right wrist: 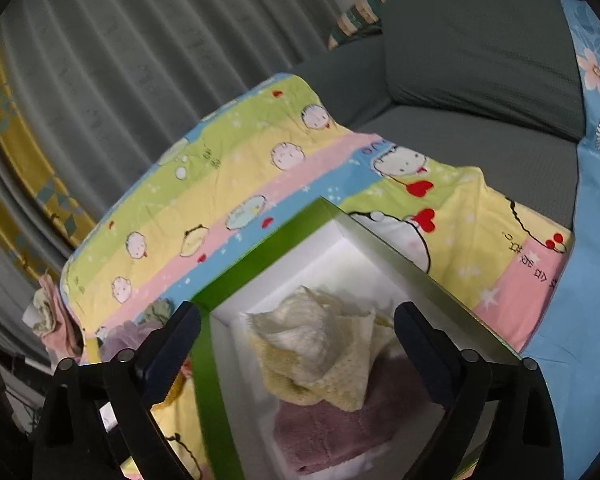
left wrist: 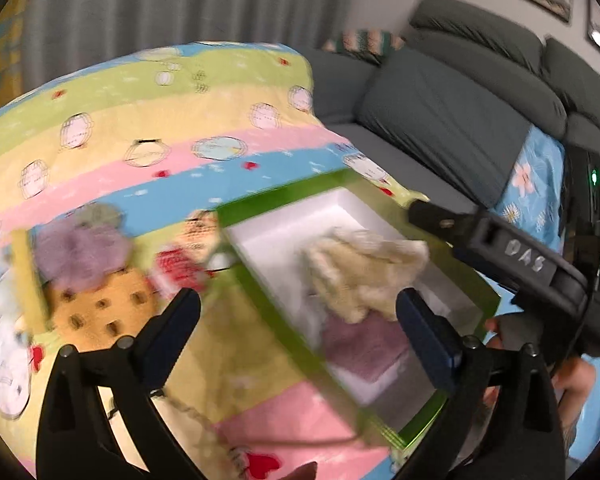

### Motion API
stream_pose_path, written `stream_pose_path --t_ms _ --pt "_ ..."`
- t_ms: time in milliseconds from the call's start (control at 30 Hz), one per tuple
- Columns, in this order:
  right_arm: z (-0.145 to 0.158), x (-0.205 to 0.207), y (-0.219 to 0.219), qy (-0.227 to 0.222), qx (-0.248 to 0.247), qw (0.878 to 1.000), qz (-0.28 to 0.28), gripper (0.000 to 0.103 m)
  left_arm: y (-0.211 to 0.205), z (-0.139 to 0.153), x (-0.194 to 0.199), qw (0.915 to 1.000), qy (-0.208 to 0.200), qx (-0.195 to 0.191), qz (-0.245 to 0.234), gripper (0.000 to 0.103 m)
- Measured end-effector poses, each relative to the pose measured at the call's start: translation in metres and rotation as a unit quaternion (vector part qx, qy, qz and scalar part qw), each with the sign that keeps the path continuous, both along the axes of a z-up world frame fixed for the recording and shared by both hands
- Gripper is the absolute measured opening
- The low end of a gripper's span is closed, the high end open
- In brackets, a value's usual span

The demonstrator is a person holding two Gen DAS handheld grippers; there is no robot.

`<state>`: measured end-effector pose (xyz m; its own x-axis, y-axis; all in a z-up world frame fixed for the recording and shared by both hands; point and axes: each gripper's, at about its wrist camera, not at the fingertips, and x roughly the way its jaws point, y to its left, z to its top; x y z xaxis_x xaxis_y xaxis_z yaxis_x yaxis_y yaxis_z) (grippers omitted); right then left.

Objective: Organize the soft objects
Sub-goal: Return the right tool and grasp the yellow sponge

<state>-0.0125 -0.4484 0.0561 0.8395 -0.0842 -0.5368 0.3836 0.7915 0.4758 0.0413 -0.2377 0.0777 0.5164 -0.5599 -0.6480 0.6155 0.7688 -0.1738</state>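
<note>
A green-rimmed white box (left wrist: 260,208) sits on a striped cartoon quilt (left wrist: 140,128). Inside it a cream knitted cloth (left wrist: 360,268) lies on a folded mauve towel (left wrist: 364,344). Both also show in the right wrist view, cloth (right wrist: 320,356) over towel (right wrist: 332,436), box rim (right wrist: 260,256). My left gripper (left wrist: 298,312) is open and empty above the box's near left edge. My right gripper (right wrist: 298,328) is open and empty just above the cream cloth; its body shows in the left wrist view (left wrist: 520,256). Left of the box lie a purple fluffy item (left wrist: 80,252), an orange cookie-shaped plush (left wrist: 100,308) and a red-and-white item (left wrist: 176,264).
A grey sofa (left wrist: 440,128) with cushions stands behind the quilt. A blue flowered sheet (right wrist: 580,280) lies to the right. Grey curtains (right wrist: 120,60) hang behind. A small pile of pink and pale cloth (right wrist: 52,312) hangs at the quilt's left edge.
</note>
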Motion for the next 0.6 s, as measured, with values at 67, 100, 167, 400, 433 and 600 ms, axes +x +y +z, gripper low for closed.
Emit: stream_pose_path --t_ms 67,100,167,400,433,600 --pt "0.003 0.0 0.007 -0.005 -0.011 1.0 0.01 0.098 0.03 0.002 -0.003 0.9993 -0.004 -0.011 0.037 0.1" --pt "0.004 0.001 0.011 -0.004 -0.018 1.0 0.016 0.099 0.042 0.002 -0.004 0.9984 -0.009 -0.013 0.054 0.101" --pt "0.005 0.003 0.02 -0.002 -0.034 0.999 0.024 0.103 0.074 0.0 -0.009 0.9948 -0.026 -0.013 0.098 0.102" --pt "0.011 0.011 0.048 -0.014 -0.043 0.998 0.054 0.103 0.173 -0.021 -0.02 0.9753 -0.05 0.001 0.215 0.102" --pt "0.012 0.012 0.054 -0.017 -0.045 0.997 0.06 0.103 0.185 -0.026 -0.02 0.9721 -0.051 0.001 0.229 0.102" --pt "0.017 0.012 0.094 -0.033 -0.047 0.992 0.109 0.103 0.237 -0.055 -0.015 0.9547 -0.031 -0.008 0.296 0.102"
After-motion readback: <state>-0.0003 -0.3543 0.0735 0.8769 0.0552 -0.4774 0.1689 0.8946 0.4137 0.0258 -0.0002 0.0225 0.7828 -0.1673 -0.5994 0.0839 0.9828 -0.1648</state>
